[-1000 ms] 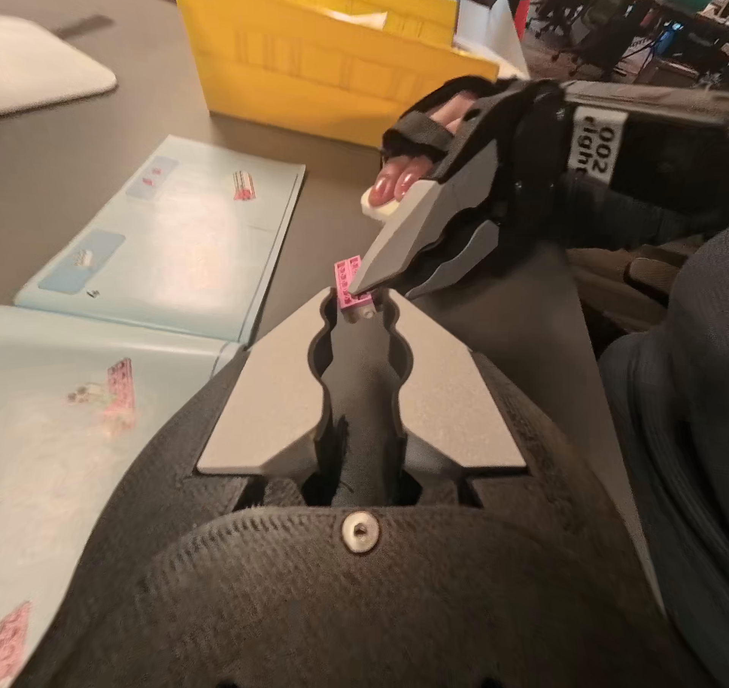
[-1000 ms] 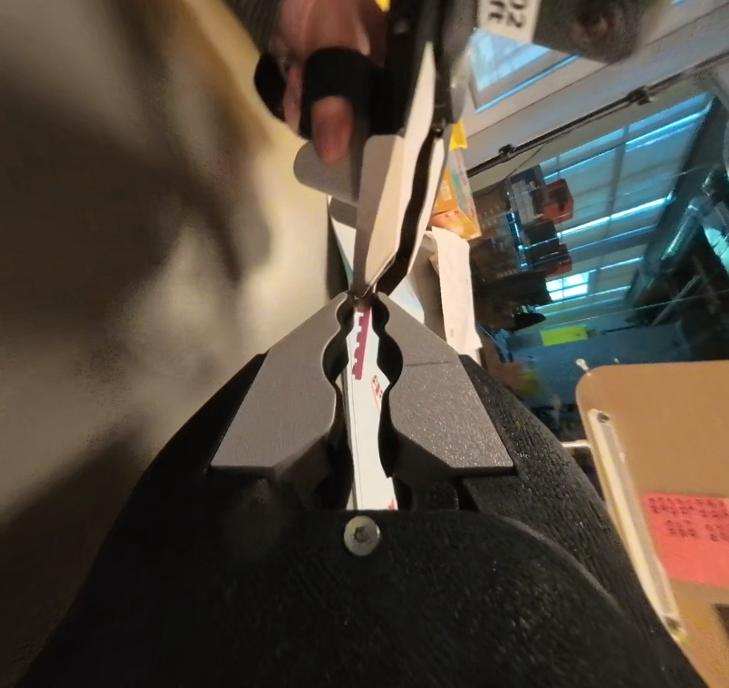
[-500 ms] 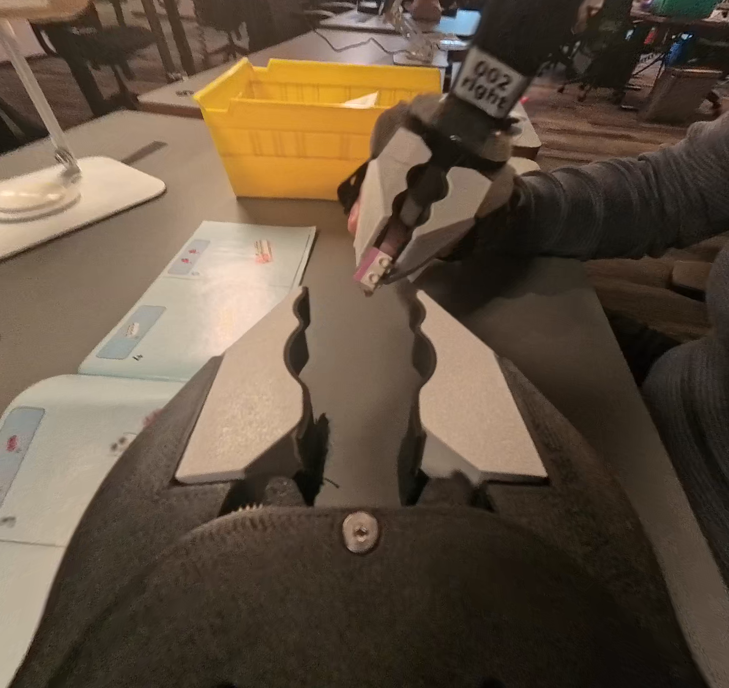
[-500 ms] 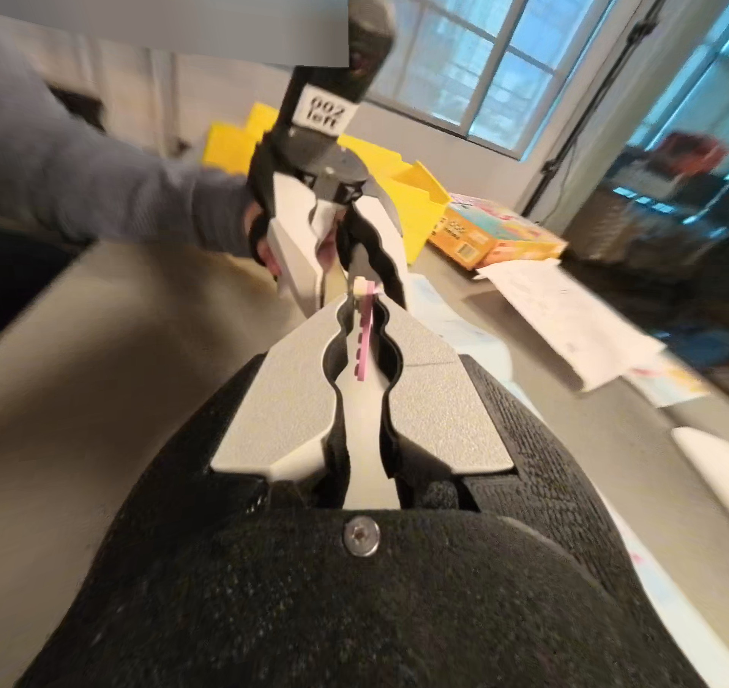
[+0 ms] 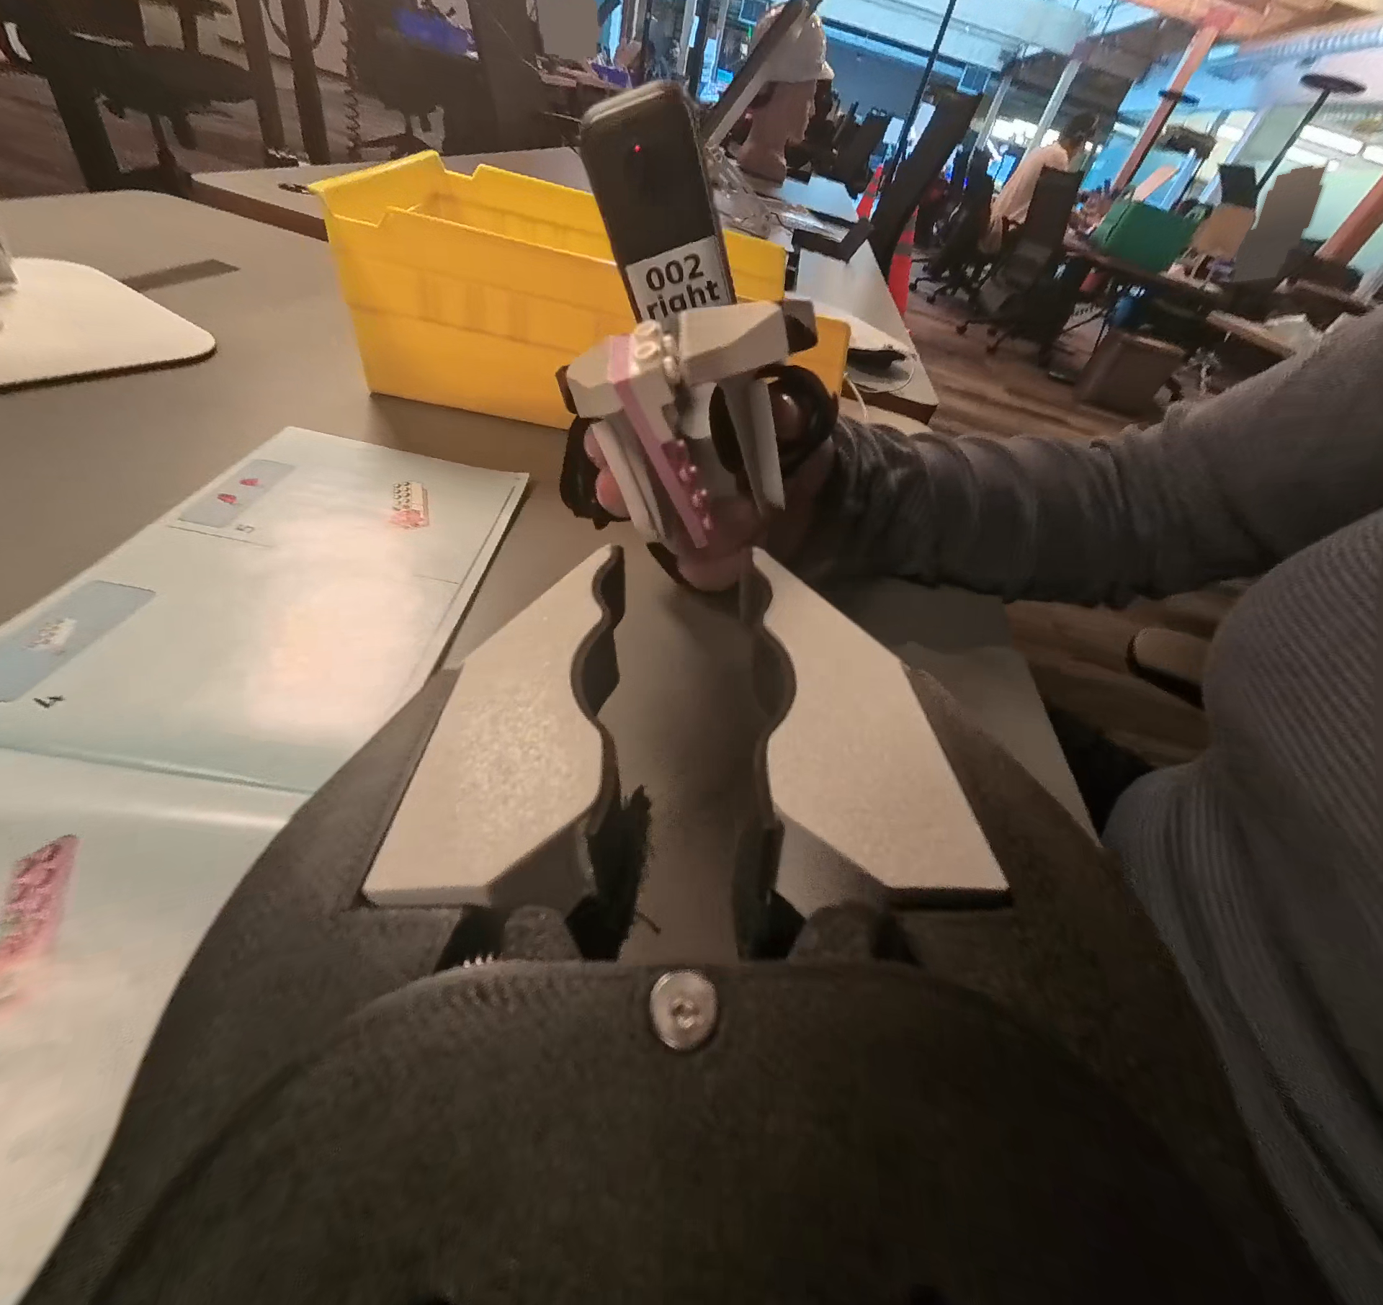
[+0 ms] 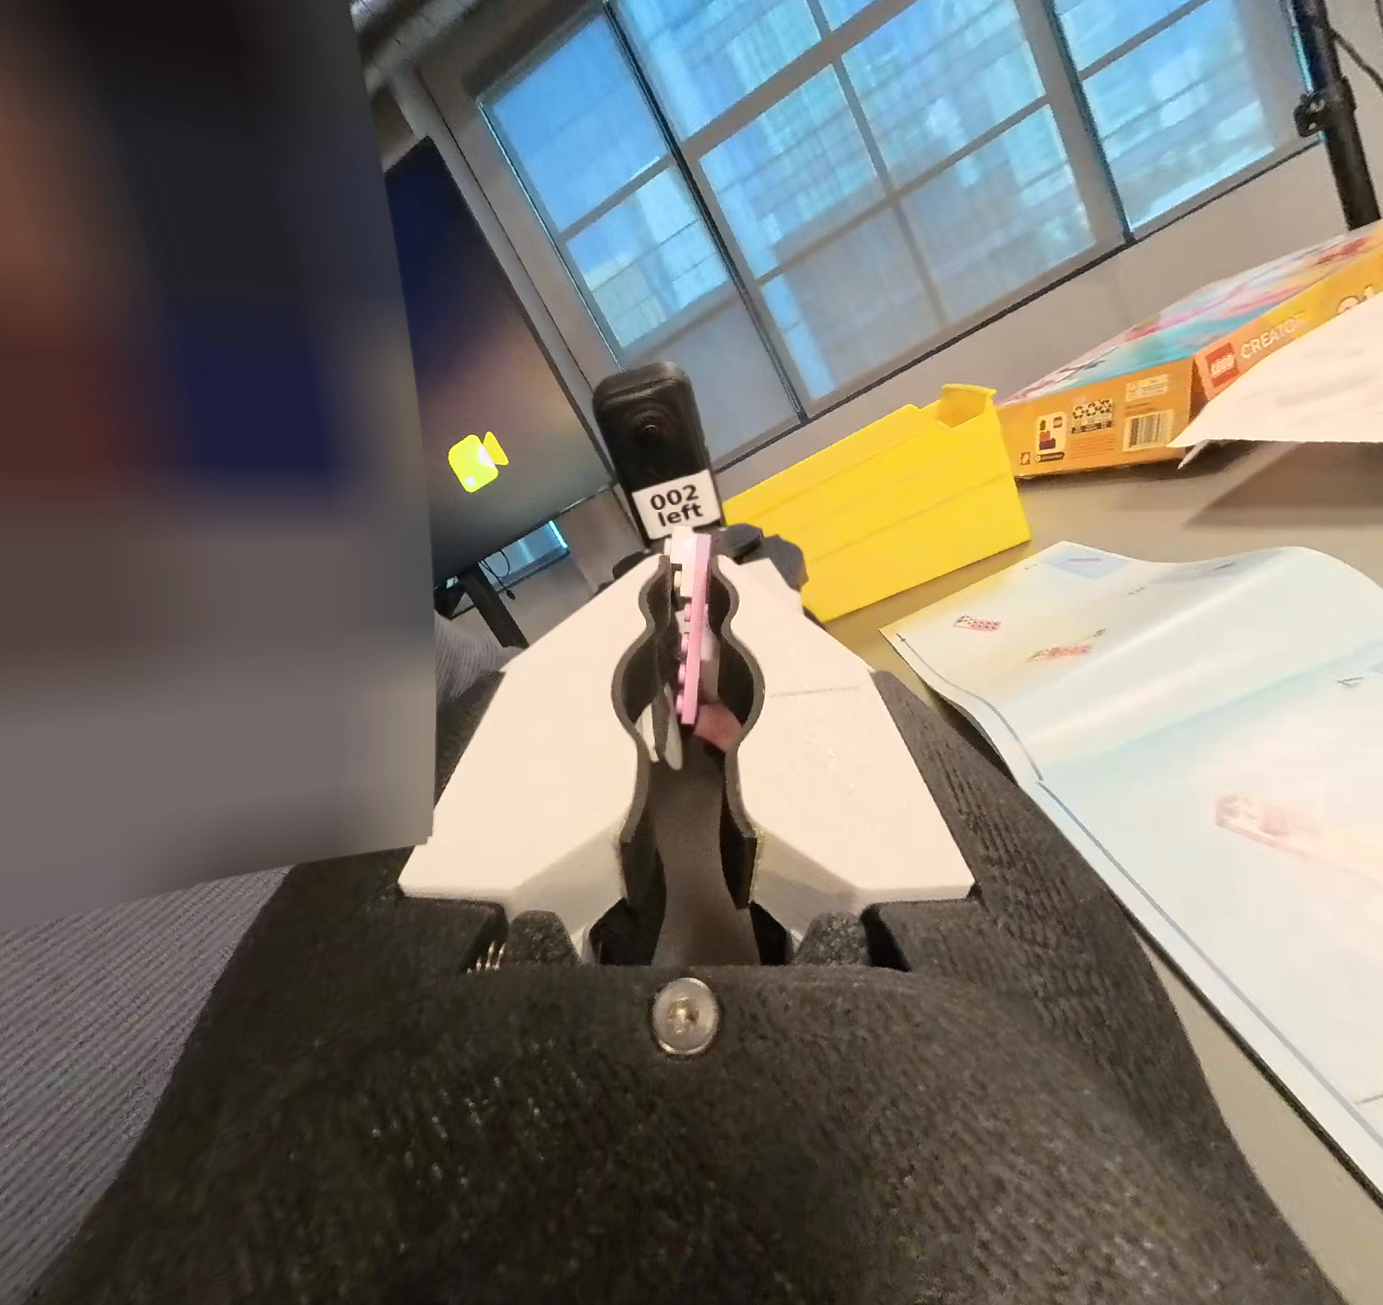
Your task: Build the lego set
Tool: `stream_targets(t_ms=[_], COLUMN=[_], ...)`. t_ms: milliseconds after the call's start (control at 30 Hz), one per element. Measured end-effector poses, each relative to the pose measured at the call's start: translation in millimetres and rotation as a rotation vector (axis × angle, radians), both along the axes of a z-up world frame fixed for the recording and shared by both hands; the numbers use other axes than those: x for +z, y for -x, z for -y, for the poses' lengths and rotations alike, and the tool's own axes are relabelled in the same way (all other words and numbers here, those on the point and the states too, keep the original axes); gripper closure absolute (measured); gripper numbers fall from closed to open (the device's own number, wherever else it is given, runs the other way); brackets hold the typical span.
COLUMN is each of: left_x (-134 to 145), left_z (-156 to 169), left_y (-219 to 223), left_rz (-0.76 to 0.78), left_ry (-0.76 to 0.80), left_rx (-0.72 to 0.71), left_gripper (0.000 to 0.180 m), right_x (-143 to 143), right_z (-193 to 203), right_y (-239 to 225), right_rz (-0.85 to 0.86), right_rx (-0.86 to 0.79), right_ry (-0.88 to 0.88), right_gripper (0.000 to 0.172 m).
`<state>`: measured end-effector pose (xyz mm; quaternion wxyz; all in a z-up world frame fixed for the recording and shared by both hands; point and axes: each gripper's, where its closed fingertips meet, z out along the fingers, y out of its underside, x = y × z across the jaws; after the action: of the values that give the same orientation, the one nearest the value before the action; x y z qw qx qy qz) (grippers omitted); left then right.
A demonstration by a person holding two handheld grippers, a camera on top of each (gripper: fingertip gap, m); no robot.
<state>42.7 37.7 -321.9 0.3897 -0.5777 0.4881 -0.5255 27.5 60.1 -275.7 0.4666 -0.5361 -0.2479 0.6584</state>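
My right gripper (image 6: 694, 562) is shut on a thin pink studded plate (image 6: 700, 640) that stands edge-on between its pads, with a small white piece (image 6: 679, 547) on it at the fingertips. In the left wrist view the right gripper (image 5: 651, 356) points up and toward the camera, and the pink plate (image 5: 658, 438) runs down between its fingers. My left gripper (image 5: 685, 566) is open and empty, just below and in front of the right gripper, touching nothing. In the right wrist view only the left gripper's black camera body (image 6: 658, 446) shows behind the plate.
A yellow bin (image 5: 486, 311) stands behind the grippers and also shows in the right wrist view (image 6: 898, 513). An open pale-blue instruction booklet (image 5: 262, 581) lies to the left on the grey table. A white lamp base (image 5: 75, 326) is at far left. An orange toy box (image 6: 1197, 386) and loose paper (image 6: 1310, 386) lie farther back. Left tips to right tips: about 5 centimetres.
My left fingers stood at the plate's end a second ago, then opened wide, drew back and narrowed a little. My right gripper kept the plate and turned it upward.
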Motion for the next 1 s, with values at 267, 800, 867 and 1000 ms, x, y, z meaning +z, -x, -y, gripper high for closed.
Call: stream_targets(t_ms=[267,800,867,1000], left_x=[7.4,16.7,12.8,-2.1], left_z=[-0.3,-5.1,-3.4,-9.6], left_y=[-3.4,1.3,-0.3,5.6], left_rz=[0.088,0.155,0.126,-0.016], left_ry=[0.196,0.168,0.158,0.013], left_rx=[-0.023,-0.011,-0.016,-0.005], left_gripper=[0.168,0.177,0.176,0.135], right_x=[-2.1,-9.6,-14.7,-22.6], right_z=[2.6,4.2,3.5,2.1], right_y=[8.0,10.6,10.3,6.0], right_rz=[0.042,0.135,0.168,0.226], right_rx=[-0.039,-0.031,-0.021,0.014], right_ry=[-0.067,-0.075,-0.062,-0.002], right_gripper=[0.164,0.162,0.168,0.169])
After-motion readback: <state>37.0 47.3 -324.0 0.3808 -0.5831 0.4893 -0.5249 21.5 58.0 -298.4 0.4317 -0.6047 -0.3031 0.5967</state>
